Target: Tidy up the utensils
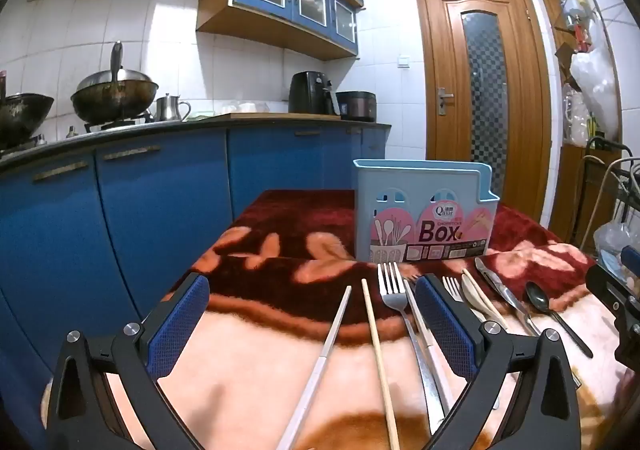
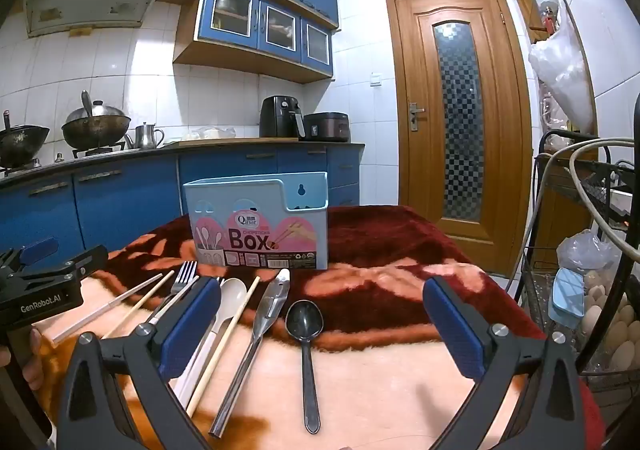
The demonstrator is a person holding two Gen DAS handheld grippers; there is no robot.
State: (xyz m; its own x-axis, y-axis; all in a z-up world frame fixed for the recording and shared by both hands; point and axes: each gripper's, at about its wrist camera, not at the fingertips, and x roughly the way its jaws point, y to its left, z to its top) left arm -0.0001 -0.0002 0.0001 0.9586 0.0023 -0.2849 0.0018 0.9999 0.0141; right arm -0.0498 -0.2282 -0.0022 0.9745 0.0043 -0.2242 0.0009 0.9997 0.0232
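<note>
Both claws hang low over the near edge of the desk, each with its jaws spread wide and nothing between them. The left claw [image 1: 312,314] frames a white chopstick [image 1: 320,362], a wooden chopstick [image 1: 378,362] and a fork [image 1: 394,294], all lying on the blanket [image 1: 240,370] with their tips pointing away. The right claw [image 2: 322,314] frames a black spoon [image 2: 306,330], bowl up and handle toward the camera, with tongs [image 2: 260,330] just left of it.

In the right wrist view, a second wooden chopstick [image 2: 228,338] and a white spoon [image 2: 230,296] lie beside the claw's left finger [image 2: 190,330], the spoon's handle partly hidden behind it. A smaller fork [image 1: 452,286] shows only its tines past the right finger [image 1: 444,324] of the left claw. The utensils lie in a rough row, side by side, some touching or crossing near the middle.

Beyond the row stands the box [image 2: 260,221], upright on the dark red part of the blanket, near the utensil tips but apart from them; nothing sticks out above its rim.

Farther back run blue cabinets [image 2: 120,197], a counter with a wok [image 2: 96,127], a kettle [image 2: 146,135] and an air fryer [image 2: 280,117], and a wooden door [image 2: 456,121]. At the right stands a wire rack [image 2: 580,250] holding eggs [image 2: 616,326].
</note>
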